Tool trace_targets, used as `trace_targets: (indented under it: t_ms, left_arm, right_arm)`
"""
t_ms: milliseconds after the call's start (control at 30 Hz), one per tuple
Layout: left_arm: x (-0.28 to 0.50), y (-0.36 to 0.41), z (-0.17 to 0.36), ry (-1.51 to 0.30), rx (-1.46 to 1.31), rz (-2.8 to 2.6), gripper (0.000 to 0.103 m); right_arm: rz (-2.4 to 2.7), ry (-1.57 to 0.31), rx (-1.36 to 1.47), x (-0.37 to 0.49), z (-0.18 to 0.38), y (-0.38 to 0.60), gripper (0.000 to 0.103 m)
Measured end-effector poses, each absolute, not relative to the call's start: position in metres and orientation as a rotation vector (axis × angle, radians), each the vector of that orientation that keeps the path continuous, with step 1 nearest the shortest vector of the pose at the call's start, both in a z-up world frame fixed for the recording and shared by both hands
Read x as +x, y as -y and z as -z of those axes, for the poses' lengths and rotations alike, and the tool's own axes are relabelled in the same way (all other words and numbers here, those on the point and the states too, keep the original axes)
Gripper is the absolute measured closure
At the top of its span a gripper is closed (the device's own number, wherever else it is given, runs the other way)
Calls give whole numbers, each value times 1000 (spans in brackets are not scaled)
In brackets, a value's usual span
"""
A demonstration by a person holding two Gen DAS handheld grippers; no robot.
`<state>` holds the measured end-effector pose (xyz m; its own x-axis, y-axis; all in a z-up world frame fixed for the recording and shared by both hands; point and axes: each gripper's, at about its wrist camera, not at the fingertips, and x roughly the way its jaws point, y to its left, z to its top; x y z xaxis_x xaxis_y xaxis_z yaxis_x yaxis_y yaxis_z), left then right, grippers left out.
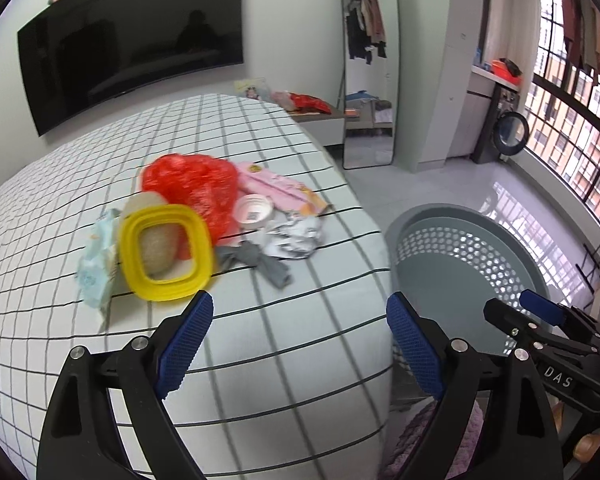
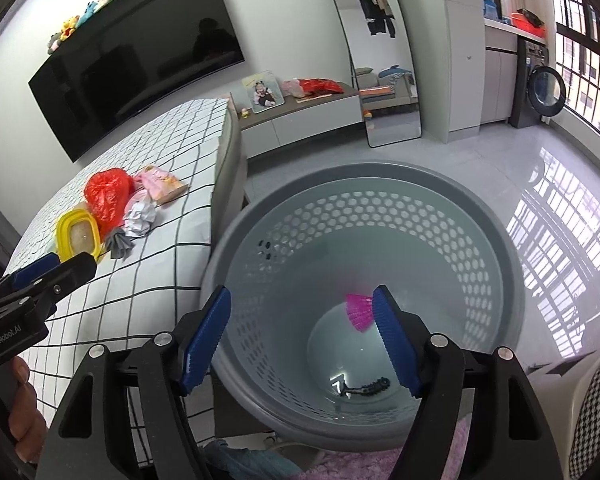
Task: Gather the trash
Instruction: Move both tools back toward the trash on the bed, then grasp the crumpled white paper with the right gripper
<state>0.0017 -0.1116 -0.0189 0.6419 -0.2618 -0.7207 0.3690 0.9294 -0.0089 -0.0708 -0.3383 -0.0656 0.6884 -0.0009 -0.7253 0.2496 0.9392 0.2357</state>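
A trash pile lies on the checked bed [image 1: 260, 360]: a red plastic bag [image 1: 192, 184], a yellow lid ring [image 1: 166, 252], a pale blue packet [image 1: 96, 268], a pink wrapper [image 1: 276, 188], a white cup [image 1: 252, 210], crumpled foil [image 1: 296, 236] and a grey rag [image 1: 260, 260]. My left gripper [image 1: 300, 308] stands open and empty over the bed's near edge, short of the pile. My right gripper [image 2: 300, 296] is open and empty above the grey perforated basket [image 2: 380, 172]. Inside the basket are a pink ribbed piece [image 2: 358, 312] and a small black item [image 2: 368, 386].
The basket [image 1: 432, 210] stands on the tiled floor right against the bed's side. The right gripper [image 1: 516, 312] shows at the right of the left wrist view. The left gripper [image 2: 60, 266] and a hand [image 2: 24, 412] show at the left of the right wrist view. A purple rug [image 2: 360, 464] lies below.
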Motion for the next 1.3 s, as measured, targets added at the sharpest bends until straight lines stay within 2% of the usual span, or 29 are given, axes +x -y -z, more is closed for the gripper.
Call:
trace_targets:
  t_ms: [467,867,1300]
  left_arm:
    - [17,27,26,-812,74,160,16]
    - [41,-2,24,-811,36,71,16]
    - [68,-22,36,-846,0,31,16]
  right_arm:
    - [1,-798,241,-24,51,286,33]
    - [-81,-825,160,42,45,253,33]
    - [-88,-890,128,86,64,222,33]
